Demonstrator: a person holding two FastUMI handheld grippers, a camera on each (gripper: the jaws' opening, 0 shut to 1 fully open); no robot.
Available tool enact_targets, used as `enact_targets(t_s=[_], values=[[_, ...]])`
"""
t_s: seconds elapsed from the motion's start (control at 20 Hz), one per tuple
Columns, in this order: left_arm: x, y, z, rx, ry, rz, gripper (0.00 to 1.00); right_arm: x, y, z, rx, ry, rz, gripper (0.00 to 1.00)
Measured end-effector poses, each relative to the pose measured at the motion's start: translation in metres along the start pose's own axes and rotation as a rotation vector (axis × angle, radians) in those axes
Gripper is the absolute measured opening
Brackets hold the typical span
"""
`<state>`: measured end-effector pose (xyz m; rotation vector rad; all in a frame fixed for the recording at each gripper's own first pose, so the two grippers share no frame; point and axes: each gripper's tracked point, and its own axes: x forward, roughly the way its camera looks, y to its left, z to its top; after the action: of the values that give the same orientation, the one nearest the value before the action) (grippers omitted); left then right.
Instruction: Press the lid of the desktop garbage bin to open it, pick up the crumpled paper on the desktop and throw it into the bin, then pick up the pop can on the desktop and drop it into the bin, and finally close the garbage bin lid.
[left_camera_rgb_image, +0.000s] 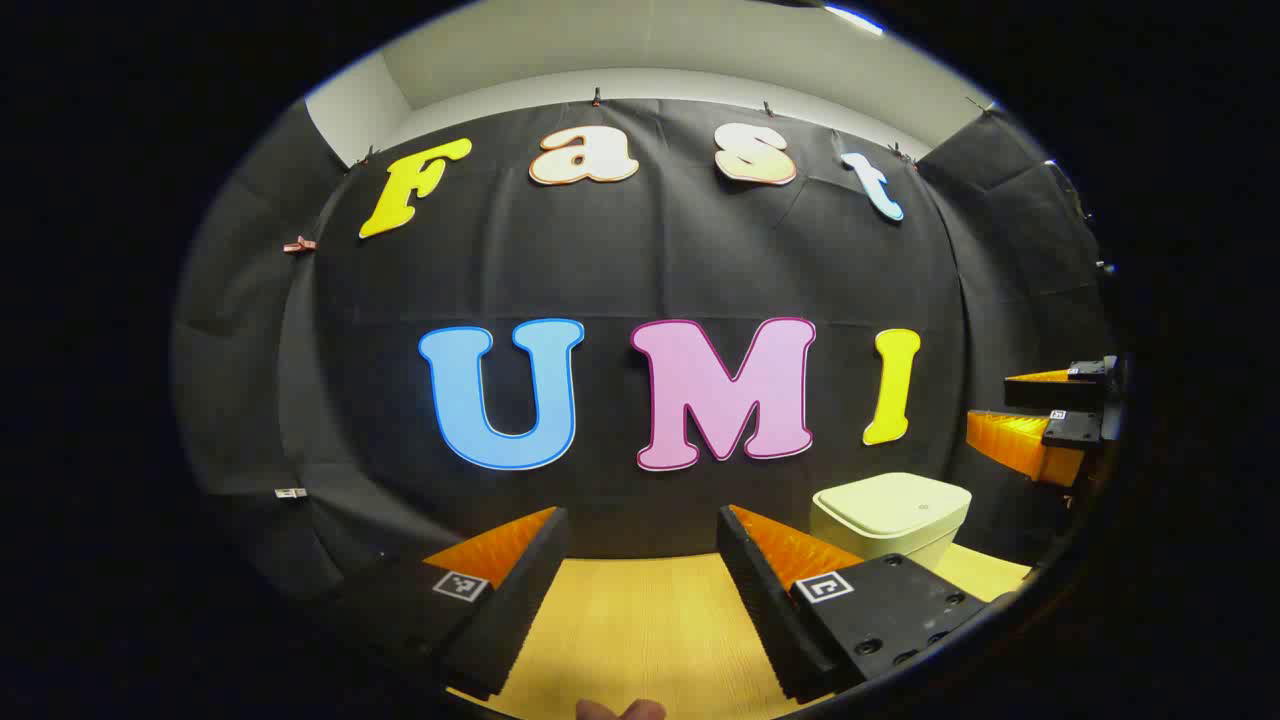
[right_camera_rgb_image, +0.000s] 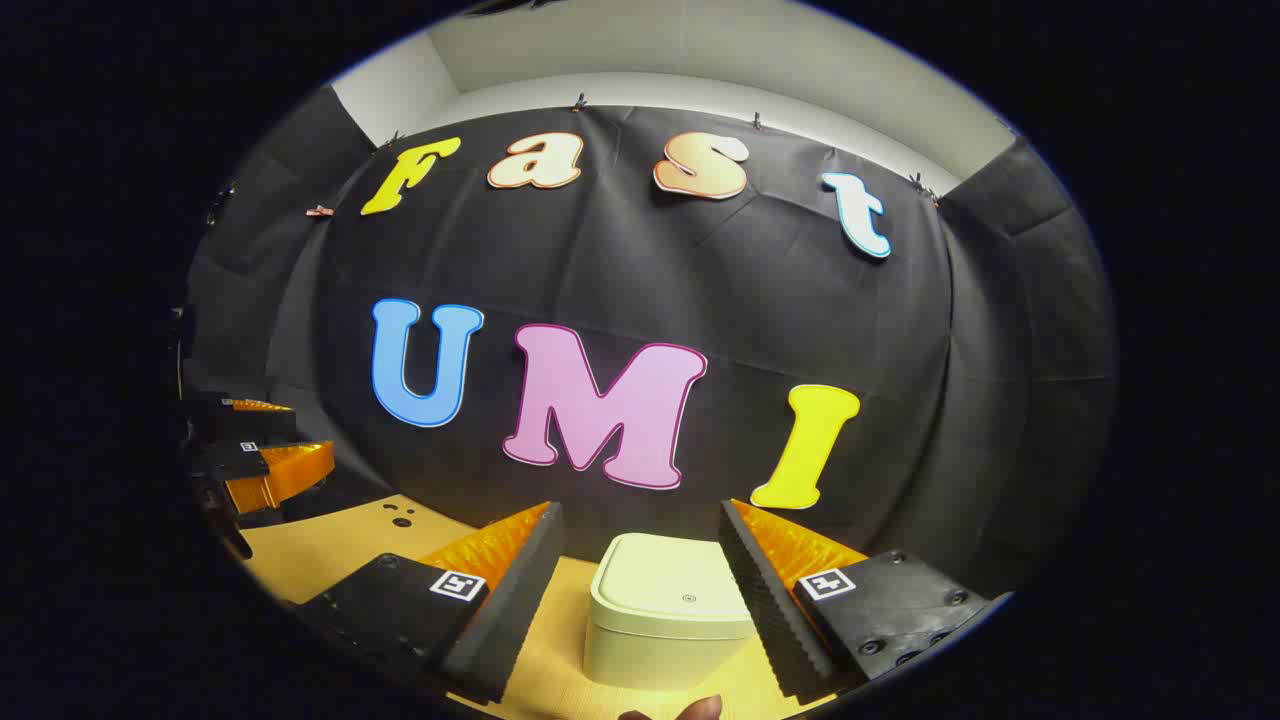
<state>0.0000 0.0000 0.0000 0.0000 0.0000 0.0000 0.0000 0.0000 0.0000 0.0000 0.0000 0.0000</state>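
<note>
Right gripper (right_camera_rgb_image: 640, 590) hovers spread wide before the closed garbage bin (right_camera_rgb_image: 668, 610) near the desk's (right_camera_rgb_image: 330, 550) back edge, whose stiff, smooth lid (right_camera_rgb_image: 672, 586) likely wants one firm central press.

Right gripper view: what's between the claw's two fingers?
The pale square plastic garbage bin, lid closed, sits on the yellow wooden table ahead between the open right claw's fingers, untouched.
</note>
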Motion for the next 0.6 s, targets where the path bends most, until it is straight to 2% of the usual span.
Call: enact_targets(t_s=[0.3,0.6], values=[[0.002,0.000,-0.001,-0.001,-0.003,0.000,0.95,0.000,0.007,0.010,-0.013,-0.034,0.017,0.97],[0.004,0.000,-0.001,-0.001,-0.004,0.001,0.95,0.003,0.014,0.005,0.021,-0.004,0.052,0.97]])
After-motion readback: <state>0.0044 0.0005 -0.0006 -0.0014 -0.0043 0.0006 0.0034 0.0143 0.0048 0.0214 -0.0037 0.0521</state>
